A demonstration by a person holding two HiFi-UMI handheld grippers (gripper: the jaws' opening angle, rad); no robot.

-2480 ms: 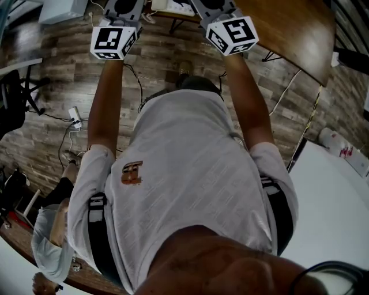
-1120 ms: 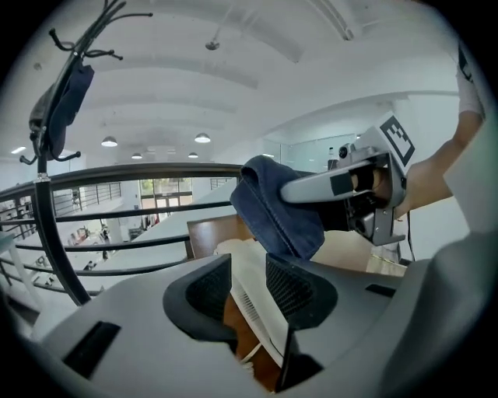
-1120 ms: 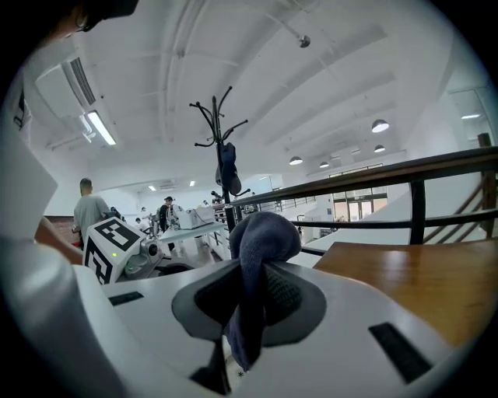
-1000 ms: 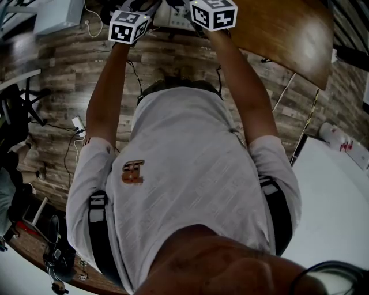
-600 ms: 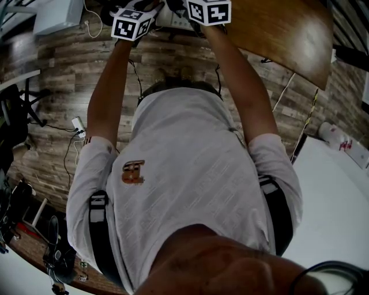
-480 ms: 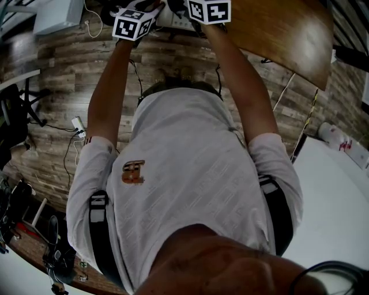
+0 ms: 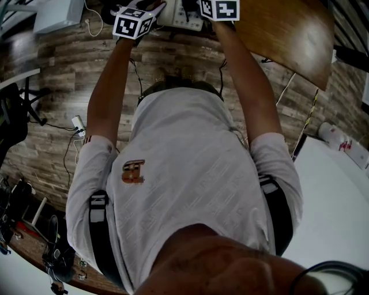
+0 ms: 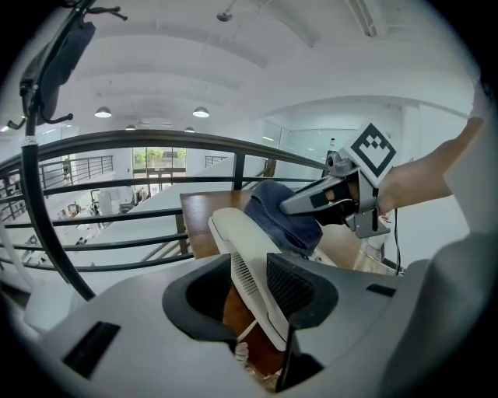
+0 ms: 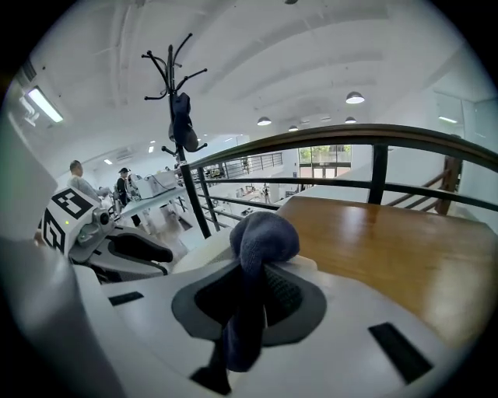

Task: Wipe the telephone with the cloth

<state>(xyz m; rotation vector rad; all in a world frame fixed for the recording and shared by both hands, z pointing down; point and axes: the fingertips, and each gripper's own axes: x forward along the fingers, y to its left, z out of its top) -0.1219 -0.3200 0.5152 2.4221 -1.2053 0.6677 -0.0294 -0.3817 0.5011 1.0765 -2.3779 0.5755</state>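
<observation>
One person in a pale shirt (image 7: 179, 173) stands at the near edge of a wooden table (image 7: 288, 34), both arms stretched toward it, a handheld gripper in each hand.

Above the table's near end, the left gripper (image 8: 250, 280) has its jaws clamped on the white telephone handset (image 8: 233, 237), holding it by the lower part of its bar so that the rest slants up and away over the tabletop. A pale cord hangs below the handset toward the table. The head view shows what looks like the telephone's base (image 7: 183, 16) on the table between the two grippers.

Over the same end of the table, the right gripper (image 9: 253, 291) has its jaws clenched on a dark blue cloth (image 9: 263, 237). A rounded wad bulges ahead of the jaws while a limp tail droops behind them, and the wad presses against the raised handset.

The handset is probably light, stiff and smooth — likely to twist in a loose grip, so a firm hold mid-bar seems right. The cloth looks soft and floppy — best pinched at a bunched fold, leaving a pad free to rub.
</observation>
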